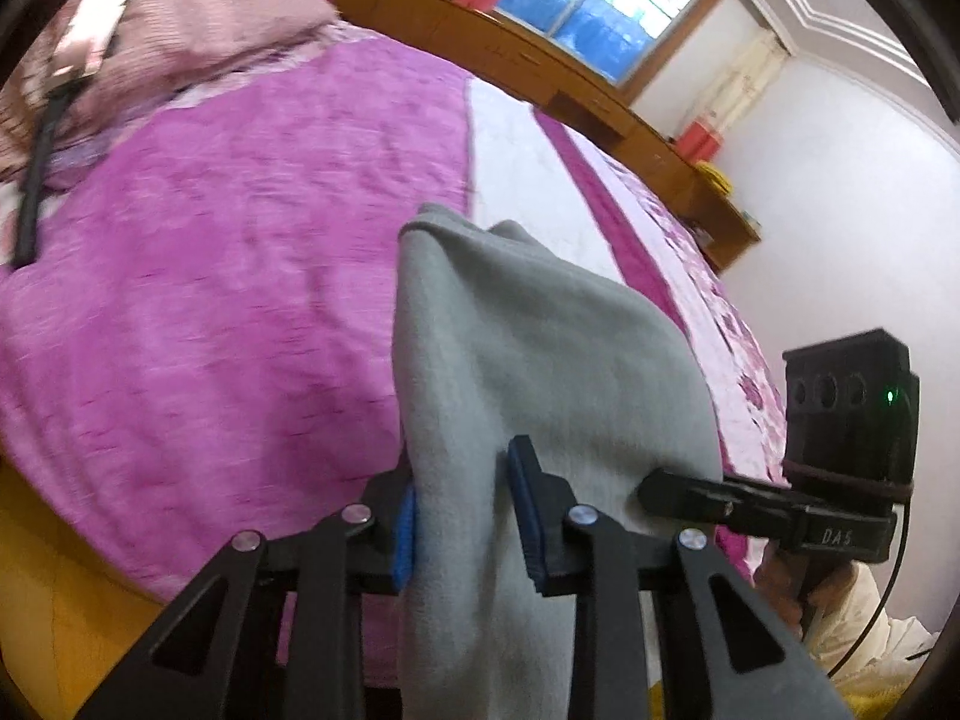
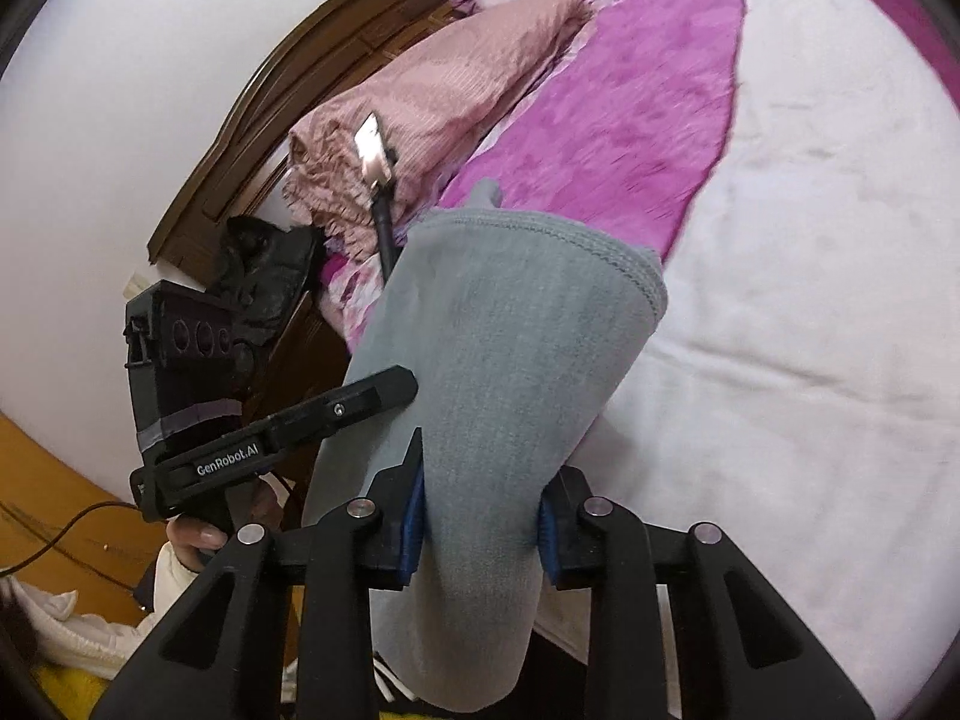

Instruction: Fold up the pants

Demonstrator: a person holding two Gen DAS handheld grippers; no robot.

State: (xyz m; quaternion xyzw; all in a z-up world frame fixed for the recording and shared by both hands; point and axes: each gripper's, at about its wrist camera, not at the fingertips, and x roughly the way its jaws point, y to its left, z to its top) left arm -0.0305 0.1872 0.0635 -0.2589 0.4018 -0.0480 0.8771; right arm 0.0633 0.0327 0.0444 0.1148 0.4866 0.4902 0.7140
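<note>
Pants (image 1: 540, 372), grey, hang at lower centre above the bed (image 1: 210, 300), my left claw (image 1: 462, 510) and right claw (image 2: 480, 522) each clamped on fabric, lifting them to fold.

Grey pants (image 2: 498, 360) in right gripper (image 2: 480, 531)

Black left gripper (image 1: 462, 516) and right gripper (image 2: 480, 525) with blue-padded fingers (image 1: 405, 531), silver screws, white sleeve (image 2: 174, 585).

left gripper (image 1: 462, 510): jaws clamped, tilted down | right gripper (image 2: 480, 525): jaws clamped, tilted down
</note>
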